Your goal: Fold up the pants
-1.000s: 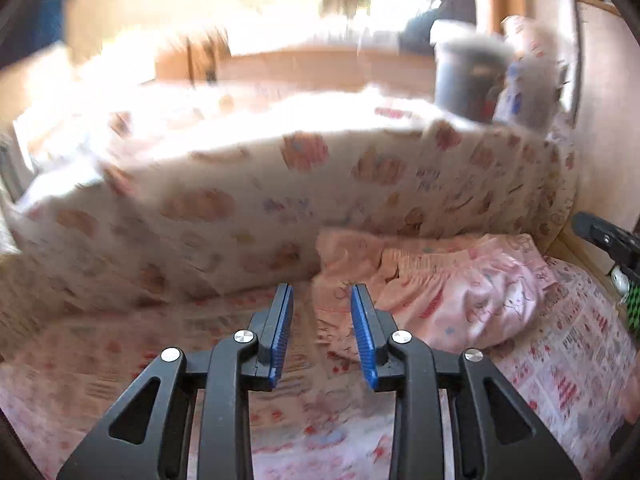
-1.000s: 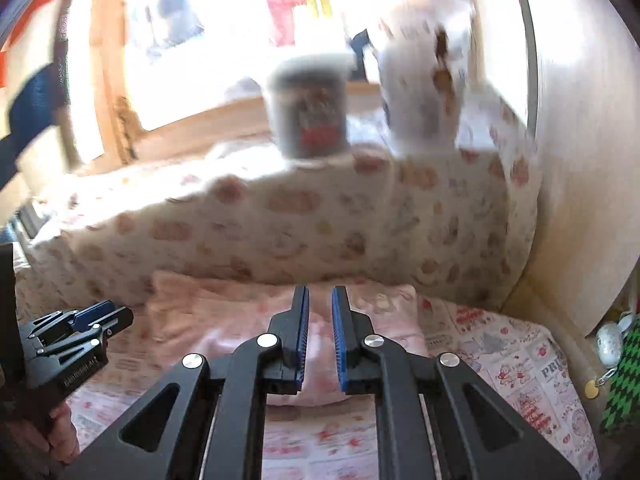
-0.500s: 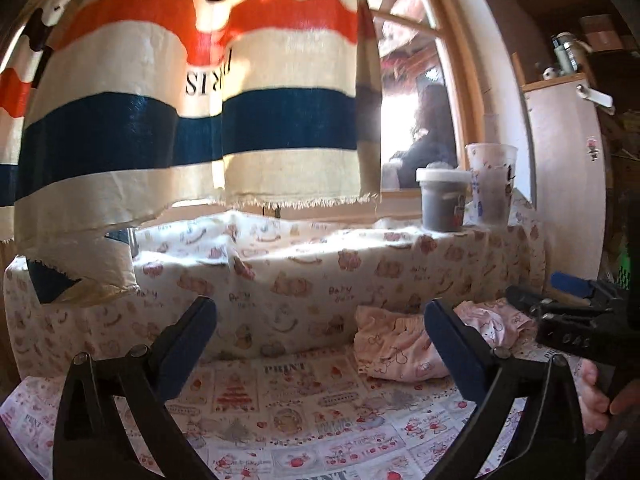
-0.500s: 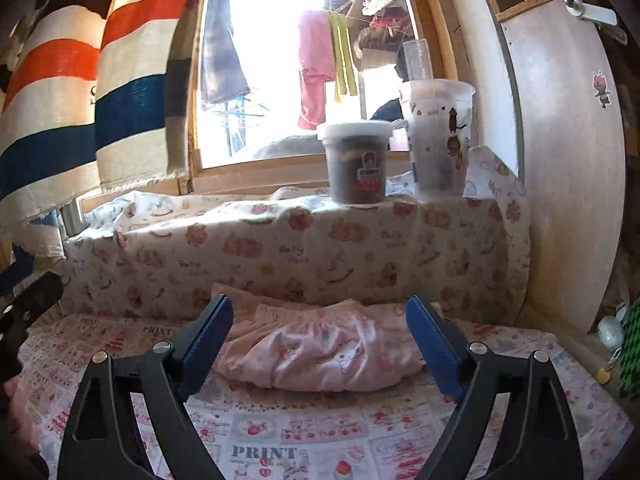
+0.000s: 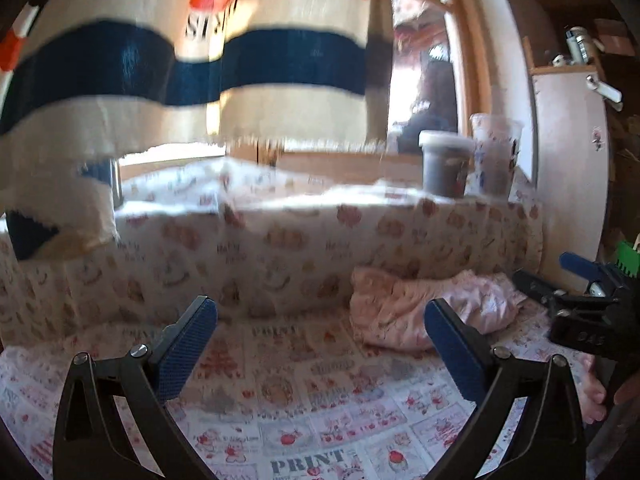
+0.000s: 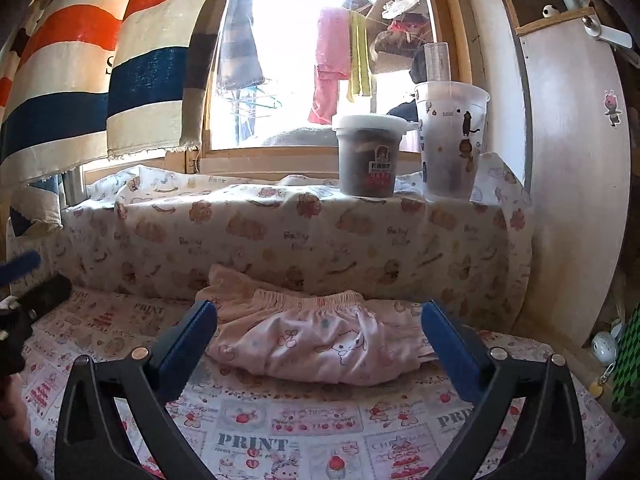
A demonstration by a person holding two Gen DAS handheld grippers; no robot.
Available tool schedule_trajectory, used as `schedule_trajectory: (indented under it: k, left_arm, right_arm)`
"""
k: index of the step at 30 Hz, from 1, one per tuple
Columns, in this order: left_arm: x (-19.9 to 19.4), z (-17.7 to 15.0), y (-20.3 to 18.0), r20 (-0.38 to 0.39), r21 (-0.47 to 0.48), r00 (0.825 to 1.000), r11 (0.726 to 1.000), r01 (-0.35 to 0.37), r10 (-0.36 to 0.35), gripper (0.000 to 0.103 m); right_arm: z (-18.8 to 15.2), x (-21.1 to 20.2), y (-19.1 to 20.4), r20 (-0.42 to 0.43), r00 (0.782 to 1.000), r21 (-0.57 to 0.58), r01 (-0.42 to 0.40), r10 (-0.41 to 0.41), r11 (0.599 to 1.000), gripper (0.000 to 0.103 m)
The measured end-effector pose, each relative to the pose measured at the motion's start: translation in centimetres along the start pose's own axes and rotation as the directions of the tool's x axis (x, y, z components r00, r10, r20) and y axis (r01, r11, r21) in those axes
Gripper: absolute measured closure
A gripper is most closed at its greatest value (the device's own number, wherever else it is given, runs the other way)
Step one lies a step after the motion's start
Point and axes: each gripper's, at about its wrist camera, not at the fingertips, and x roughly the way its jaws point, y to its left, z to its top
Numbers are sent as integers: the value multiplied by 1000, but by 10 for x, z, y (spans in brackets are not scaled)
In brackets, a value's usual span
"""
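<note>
Two tongs, left tongs (image 5: 320, 322) and right tongs (image 6: 319, 320), spread wide apart, empty, above bunched pink pants (image 6: 320, 344) on a printed table (image 6: 256, 440)

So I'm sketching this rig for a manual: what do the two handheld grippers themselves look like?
Both look alike. The left gripper and right gripper each have black angular plastic frames with triangular cut-outs and round silver screws at the joints. The jaws carry flat blue pads with a fine textured surface. The right gripper's black body shows faint raised lettering in the left view. No cables or sleeves show.
</note>
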Motion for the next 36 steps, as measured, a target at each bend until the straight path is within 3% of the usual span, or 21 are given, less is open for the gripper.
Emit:
schedule_trajectory:
  k: [12,36]
  left_arm:
    - [1,-3,-4,-11,-1,998,998,-55,55,0]
    - [1,-3,1,-14,-6,998,998,-63,63,0]
  right_arm:
    - [0,0,-1,-2,1000,5,16,-16,1000,1]
    - [-1,1,2,-5,1000,-10,-3,3,1000,1]
